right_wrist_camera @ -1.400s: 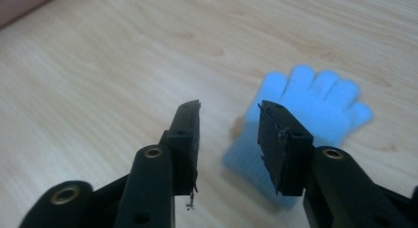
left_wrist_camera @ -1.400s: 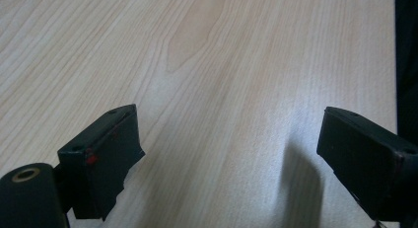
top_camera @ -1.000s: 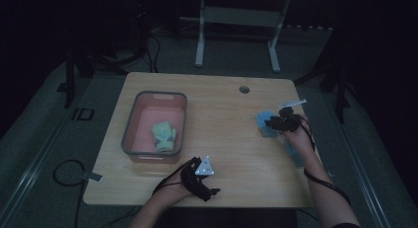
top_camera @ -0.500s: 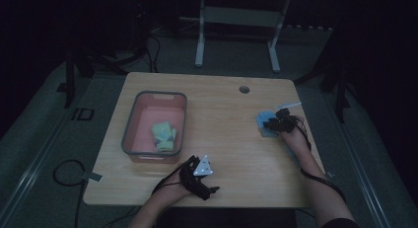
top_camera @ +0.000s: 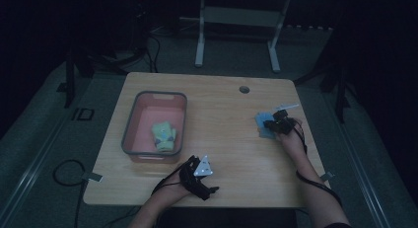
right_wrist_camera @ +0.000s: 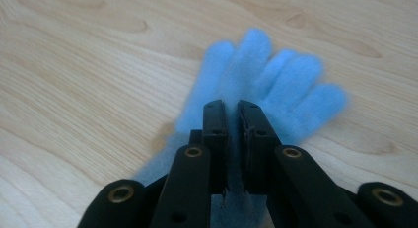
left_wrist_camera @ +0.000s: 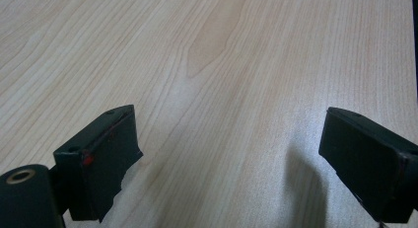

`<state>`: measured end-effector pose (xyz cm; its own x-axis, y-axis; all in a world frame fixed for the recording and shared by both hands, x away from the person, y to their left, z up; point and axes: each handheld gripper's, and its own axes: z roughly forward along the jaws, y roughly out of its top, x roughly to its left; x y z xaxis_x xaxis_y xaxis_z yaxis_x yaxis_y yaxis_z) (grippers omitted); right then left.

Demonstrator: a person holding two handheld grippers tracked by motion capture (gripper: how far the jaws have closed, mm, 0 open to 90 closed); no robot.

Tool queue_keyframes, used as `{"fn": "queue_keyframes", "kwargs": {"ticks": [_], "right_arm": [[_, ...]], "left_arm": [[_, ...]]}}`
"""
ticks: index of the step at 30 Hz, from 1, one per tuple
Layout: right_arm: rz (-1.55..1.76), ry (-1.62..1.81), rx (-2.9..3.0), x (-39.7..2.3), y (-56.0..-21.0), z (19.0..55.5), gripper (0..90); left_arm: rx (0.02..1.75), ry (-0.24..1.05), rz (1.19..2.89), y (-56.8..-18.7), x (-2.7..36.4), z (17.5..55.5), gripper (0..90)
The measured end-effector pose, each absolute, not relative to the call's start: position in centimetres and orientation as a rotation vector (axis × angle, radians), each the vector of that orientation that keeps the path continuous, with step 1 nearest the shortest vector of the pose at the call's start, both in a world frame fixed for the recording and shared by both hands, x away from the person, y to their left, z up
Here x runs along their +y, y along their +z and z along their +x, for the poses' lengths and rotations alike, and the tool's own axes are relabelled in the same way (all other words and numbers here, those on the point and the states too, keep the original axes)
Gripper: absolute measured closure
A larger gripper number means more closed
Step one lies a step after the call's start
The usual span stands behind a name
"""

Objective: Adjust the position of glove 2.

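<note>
I'm watching the right gripper (right_wrist_camera: 232, 112), jaws just closing on the blue glove (right_wrist_camera: 276, 85) at 3 o'clock w/ a thin pinch, so fabric's prob slipping out on lifting, left gripper (left_wrist_camera: 231, 154) idling open.

Only legible mark: "ID" on floor (top_camera: 39, 139) left of table (top_camera: 222, 104).
</note>
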<state>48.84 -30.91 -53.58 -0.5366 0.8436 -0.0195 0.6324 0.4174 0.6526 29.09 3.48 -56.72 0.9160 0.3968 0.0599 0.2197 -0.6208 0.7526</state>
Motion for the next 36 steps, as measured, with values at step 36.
{"fn": "queue_keyframes", "kwargs": {"ticks": [36], "right_arm": [[1.188,0.944,2.208,-21.2,-47.4,36.2,83.9]], "left_arm": [[0.433,0.264,2.245,-56.8,3.6,29.1,8.4]]}}
